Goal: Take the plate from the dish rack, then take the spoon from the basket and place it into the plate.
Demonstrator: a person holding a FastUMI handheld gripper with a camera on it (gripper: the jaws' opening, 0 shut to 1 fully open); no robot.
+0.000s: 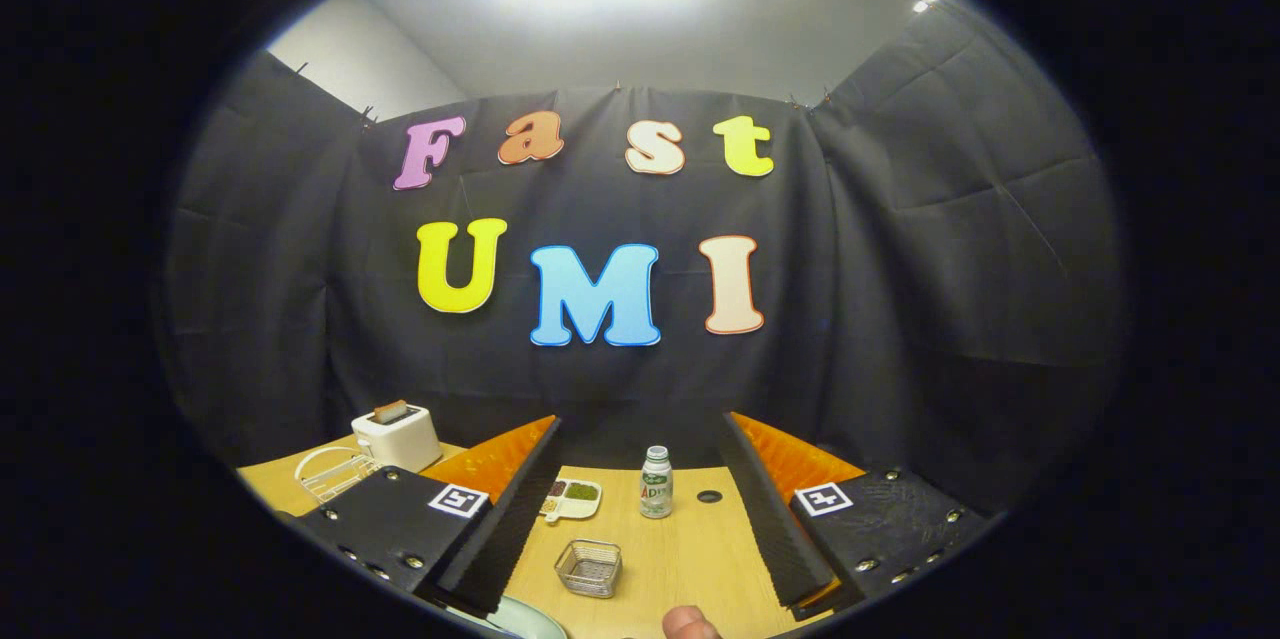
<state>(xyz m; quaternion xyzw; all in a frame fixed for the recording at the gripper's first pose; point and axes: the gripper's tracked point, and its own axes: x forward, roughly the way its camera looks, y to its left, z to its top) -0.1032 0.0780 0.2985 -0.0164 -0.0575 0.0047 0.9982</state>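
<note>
My gripper [640,509] stands open above the wooden table [690,559], its two fingers spread wide with nothing between them. A small wire mesh basket [588,567] sits on the table between the fingers, nearer the left one; I cannot make out a spoon in it. A pale green plate [525,616] shows by its rim at the near edge of the table, just under the left finger's base. A white wire dish rack [330,472] stands beyond the left finger, next to the toaster.
A white toaster [398,436] with bread in it stands at the back left. A small white divided dish [572,498] and a small white bottle [656,483] stand ahead between the fingers. A fingertip of a person [690,625] shows at the near table edge.
</note>
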